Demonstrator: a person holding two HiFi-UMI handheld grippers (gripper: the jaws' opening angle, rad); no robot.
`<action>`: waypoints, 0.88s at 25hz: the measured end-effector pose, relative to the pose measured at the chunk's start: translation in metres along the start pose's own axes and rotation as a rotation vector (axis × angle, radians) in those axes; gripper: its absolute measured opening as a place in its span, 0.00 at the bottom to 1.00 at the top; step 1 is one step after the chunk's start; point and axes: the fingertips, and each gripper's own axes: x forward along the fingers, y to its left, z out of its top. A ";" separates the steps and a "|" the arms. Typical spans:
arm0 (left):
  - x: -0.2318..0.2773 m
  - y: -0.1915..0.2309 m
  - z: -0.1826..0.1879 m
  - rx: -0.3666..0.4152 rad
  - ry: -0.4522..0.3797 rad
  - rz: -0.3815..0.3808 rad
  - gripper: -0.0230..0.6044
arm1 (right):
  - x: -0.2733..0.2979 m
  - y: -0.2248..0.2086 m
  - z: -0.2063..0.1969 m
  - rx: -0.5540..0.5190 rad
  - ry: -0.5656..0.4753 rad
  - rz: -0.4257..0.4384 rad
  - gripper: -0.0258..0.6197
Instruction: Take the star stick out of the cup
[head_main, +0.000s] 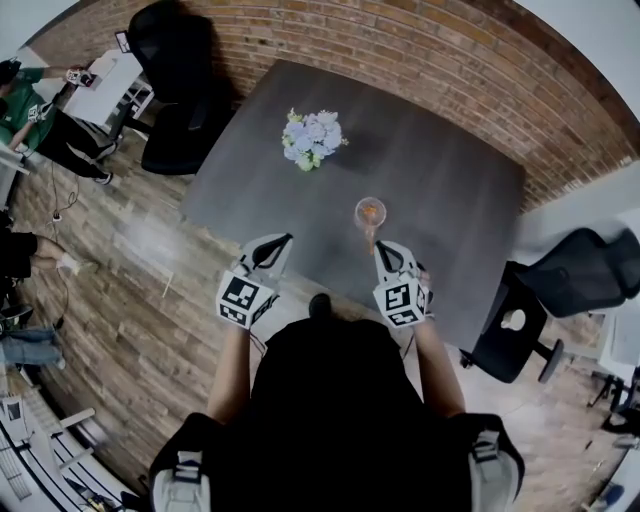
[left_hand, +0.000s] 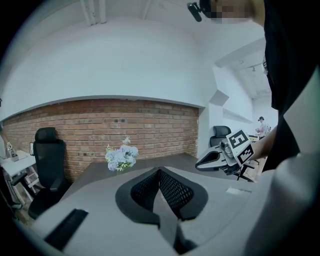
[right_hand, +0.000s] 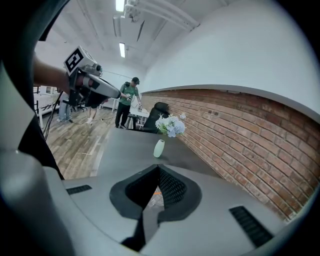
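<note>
At the left we hold the left gripper (head_main: 283, 242) over the near edge of the table (head_main: 450, 200). Its own view shows its jaws pressed together with nothing between them. Farther back on the table stand the flowers (head_main: 312, 138). Right of them sits the cup (head_main: 370, 212), upright, with the stick (head_main: 371, 209) inside as an orange patch whose shape we cannot make out. The right gripper (head_main: 381, 248) points at the cup from just in front, apart from it, jaws closed and empty. In its view the cup peeks out just past the tips. The left gripper lies well to the cup's left.
</note>
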 end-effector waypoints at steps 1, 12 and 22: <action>0.002 0.001 0.000 0.002 0.001 -0.010 0.04 | 0.001 0.001 -0.001 0.000 0.002 -0.004 0.04; 0.023 0.004 -0.004 0.017 0.022 -0.107 0.04 | 0.019 0.011 -0.032 0.027 0.105 -0.035 0.15; 0.034 0.008 -0.009 0.025 0.048 -0.153 0.04 | 0.038 0.026 -0.044 0.021 0.145 -0.026 0.19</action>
